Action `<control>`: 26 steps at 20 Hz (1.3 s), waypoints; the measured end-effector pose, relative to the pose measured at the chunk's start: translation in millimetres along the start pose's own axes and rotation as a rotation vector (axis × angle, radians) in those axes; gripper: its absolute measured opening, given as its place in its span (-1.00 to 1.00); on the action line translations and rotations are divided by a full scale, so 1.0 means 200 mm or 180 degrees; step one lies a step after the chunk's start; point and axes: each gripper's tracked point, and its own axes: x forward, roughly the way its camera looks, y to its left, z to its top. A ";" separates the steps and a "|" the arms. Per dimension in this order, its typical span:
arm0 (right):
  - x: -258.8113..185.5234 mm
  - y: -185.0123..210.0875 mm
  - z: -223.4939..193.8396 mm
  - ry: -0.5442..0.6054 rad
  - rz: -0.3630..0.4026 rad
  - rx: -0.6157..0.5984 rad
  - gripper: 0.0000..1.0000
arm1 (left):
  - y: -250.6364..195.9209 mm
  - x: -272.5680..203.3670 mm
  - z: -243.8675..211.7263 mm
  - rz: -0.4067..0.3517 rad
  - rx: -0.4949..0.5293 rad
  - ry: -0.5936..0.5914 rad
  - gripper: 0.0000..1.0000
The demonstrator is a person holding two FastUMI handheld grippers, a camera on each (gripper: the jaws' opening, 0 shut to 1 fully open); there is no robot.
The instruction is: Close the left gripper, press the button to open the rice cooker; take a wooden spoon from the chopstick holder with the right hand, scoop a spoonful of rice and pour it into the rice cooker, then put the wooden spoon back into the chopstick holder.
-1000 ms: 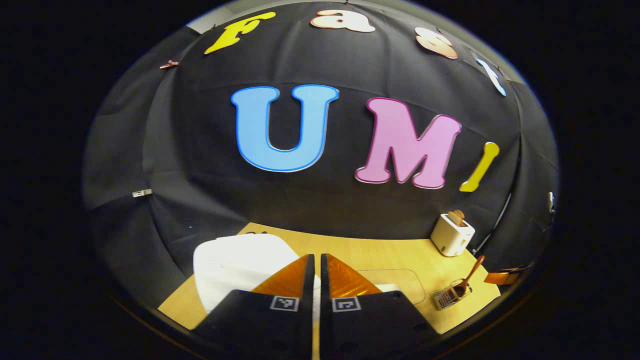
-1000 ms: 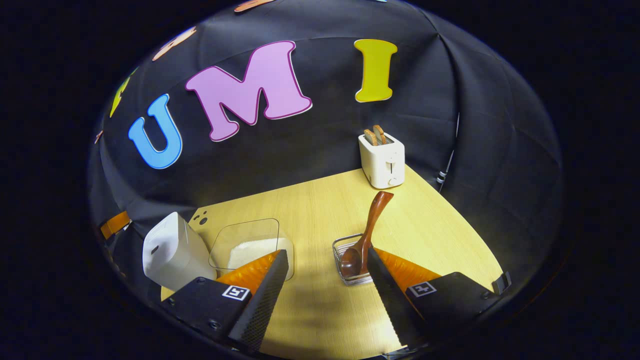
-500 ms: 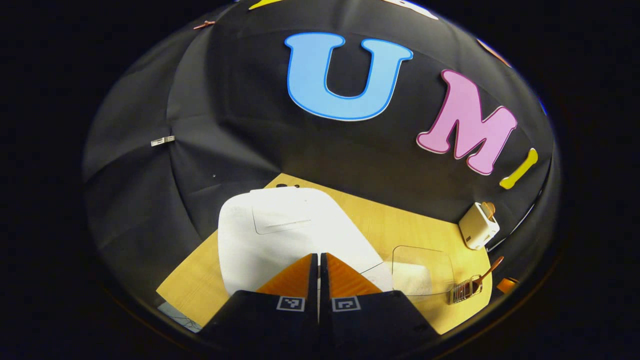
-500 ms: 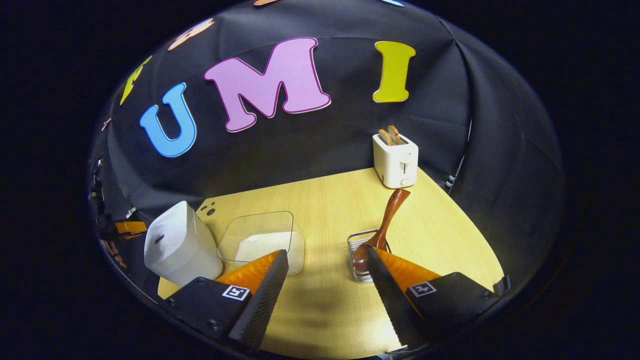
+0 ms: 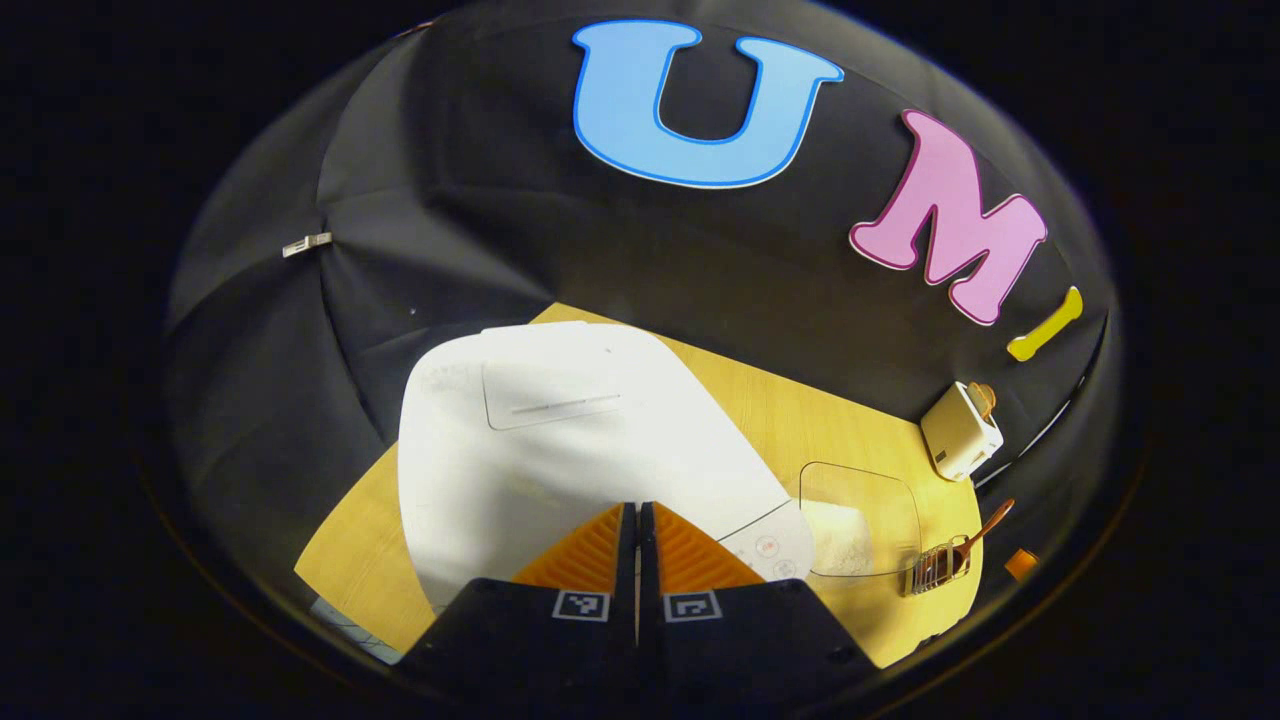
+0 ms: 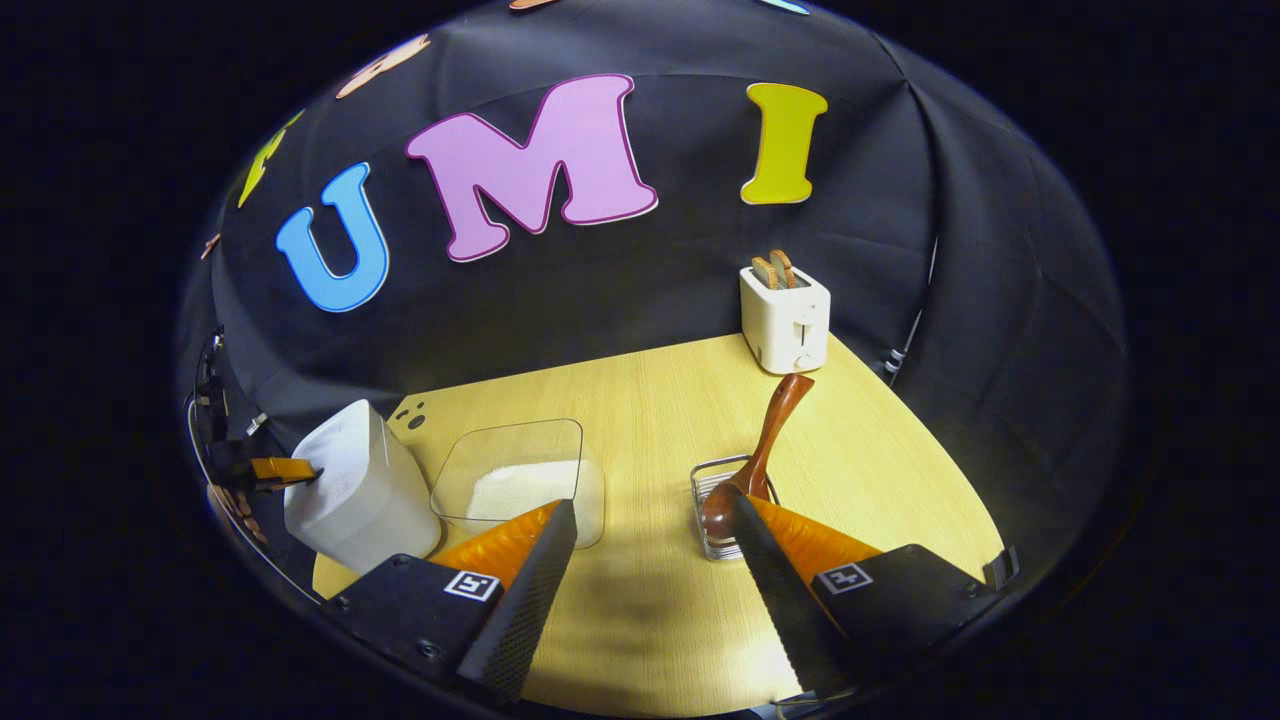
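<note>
The white rice cooker [image 5: 560,440] stands with its lid down, close under my left gripper [image 5: 637,512], which is shut with nothing between its fingers. The cooker's small button panel [image 5: 770,548] lies just right of the fingertips. In the right gripper view the left gripper [image 6: 272,468] hovers at the top of the rice cooker [image 6: 345,490]; whether they touch I cannot tell. A wooden spoon [image 6: 768,440] leans, bowl down, in the wire chopstick holder [image 6: 708,490]. My right gripper [image 6: 652,510] is open just left of the holder, holding nothing. A clear container of rice [image 6: 515,480] sits between cooker and holder.
A white toaster [image 6: 785,315] with bread slices stands at the far corner of the wooden table [image 6: 640,410]. Black cloth walls close in the table's back and sides. From the left gripper view, the rice container [image 5: 860,515], chopstick holder [image 5: 935,568] and toaster [image 5: 960,432] line up to the right.
My left gripper, still shut, has tilted down and closed in on the rice cooker's top. The right gripper has drifted only slightly and stays open by the holder.
</note>
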 end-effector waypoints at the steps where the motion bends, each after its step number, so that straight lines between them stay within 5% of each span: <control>1: 0.00 0.00 0.00 0.0007 -0.0003 -0.0002 0.97 | 0.00 0.01 0.00 0.0014 0.0004 -0.0009 -0.89; 10: 0.02 0.08 -0.02 0.0055 0.0127 -0.0055 0.97 | 0.00 0.01 -0.02 0.0123 -0.0047 -0.0001 -0.88; 19: 0.01 0.02 -0.04 0.0087 0.0087 -0.0011 0.97 | -0.08 -0.31 0.35 0.0259 0.0389 -0.1037 -0.88; 26: 0.02 -0.01 -0.04 0.0110 0.0131 0.0018 0.97 | -0.21 -0.39 0.18 0.0094 0.0398 -0.0908 -0.89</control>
